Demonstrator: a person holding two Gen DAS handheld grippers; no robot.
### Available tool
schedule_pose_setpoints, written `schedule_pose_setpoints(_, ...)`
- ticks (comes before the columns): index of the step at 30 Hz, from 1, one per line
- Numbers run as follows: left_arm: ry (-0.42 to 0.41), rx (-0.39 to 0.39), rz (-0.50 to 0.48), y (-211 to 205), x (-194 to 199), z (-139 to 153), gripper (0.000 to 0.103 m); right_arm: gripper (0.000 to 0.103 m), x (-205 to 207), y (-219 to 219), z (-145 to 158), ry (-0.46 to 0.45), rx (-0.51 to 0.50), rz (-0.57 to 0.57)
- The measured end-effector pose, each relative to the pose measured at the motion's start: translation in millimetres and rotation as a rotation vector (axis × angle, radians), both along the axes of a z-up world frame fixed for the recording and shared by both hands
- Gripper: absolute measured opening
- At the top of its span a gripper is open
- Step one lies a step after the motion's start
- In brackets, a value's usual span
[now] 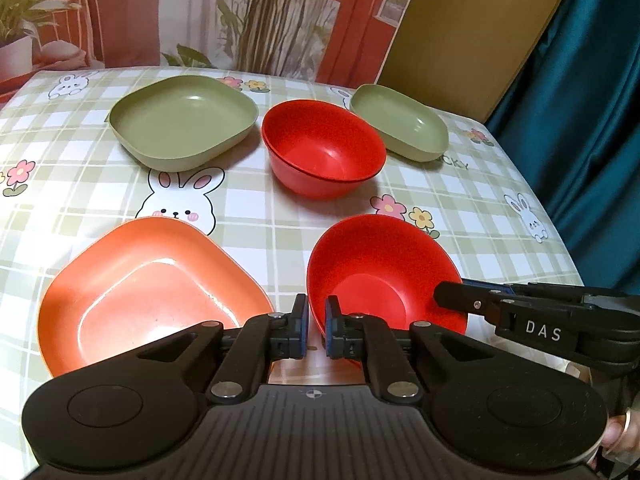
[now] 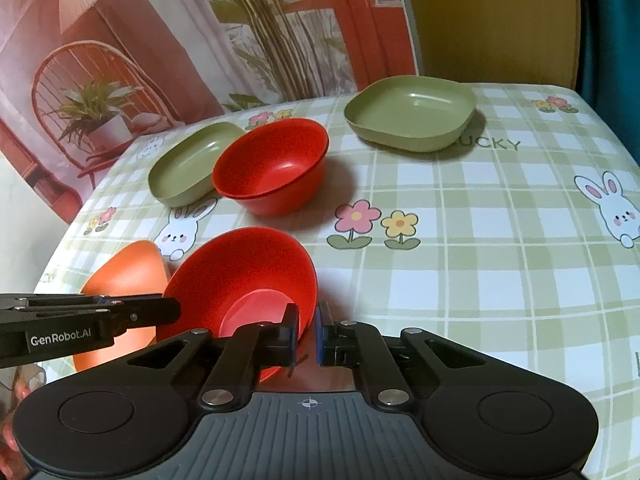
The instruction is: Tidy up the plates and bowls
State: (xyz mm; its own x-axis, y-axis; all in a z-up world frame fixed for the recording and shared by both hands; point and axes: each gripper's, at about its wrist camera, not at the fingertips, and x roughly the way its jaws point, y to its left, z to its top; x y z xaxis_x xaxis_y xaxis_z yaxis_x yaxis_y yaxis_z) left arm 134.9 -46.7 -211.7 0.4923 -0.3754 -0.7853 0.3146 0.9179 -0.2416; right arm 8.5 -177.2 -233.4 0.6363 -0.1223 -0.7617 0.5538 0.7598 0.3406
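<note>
A red bowl (image 1: 380, 272) (image 2: 248, 276) sits tilted near the front of the table. My left gripper (image 1: 316, 328) is shut on its left rim. My right gripper (image 2: 306, 336) is shut on its right rim, and its fingers (image 1: 460, 300) show in the left wrist view. A stack of two red bowls (image 1: 324, 148) (image 2: 276, 168) stands in the middle. A large green plate (image 1: 184, 120) (image 2: 188, 168) lies at the back left, a second green plate (image 1: 400, 122) (image 2: 412, 112) at the back right. An orange plate (image 1: 152, 292) (image 2: 124, 276) lies left of the held bowl.
The table wears a green checked cloth (image 2: 480, 260) with rabbits and flowers. A printed backdrop (image 2: 160, 40) hangs behind it. A teal curtain (image 1: 580, 80) hangs past the right edge. The left gripper's fingers (image 2: 132, 314) reach in from the left.
</note>
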Motion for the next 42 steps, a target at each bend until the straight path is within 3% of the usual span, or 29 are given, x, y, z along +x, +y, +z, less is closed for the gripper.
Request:
schedule_pose_setpoints(11, -0.093, -0.003, -0.013, -3.6, 17.1, 34.5, 0.009, 0.008, 16.7, -14.0, 26.6, -0.047, -0.053, -0.006)
schedule_pose_setpoints(24, -0.211, -0.070, -0.004, -11.1, 47.9, 87.5, 0.009, 0.008, 46.4, -47.4, 72.3, -0.140, -0.123, -0.036)
schedule_pose_setpoints(31, -0.219, -0.061, 0.021, -11.2, 63.3, 80.9, 0.009, 0.008, 65.9, -58.9, 74.0, -0.158, -0.139, -0.031)
schedule_pose_setpoints(42, -0.174, -0.024, 0.037, -17.4, 105.1, 52.5, 0.009, 0.008, 99.4, -81.7, 44.4, -0.116, -0.103, -0.029)
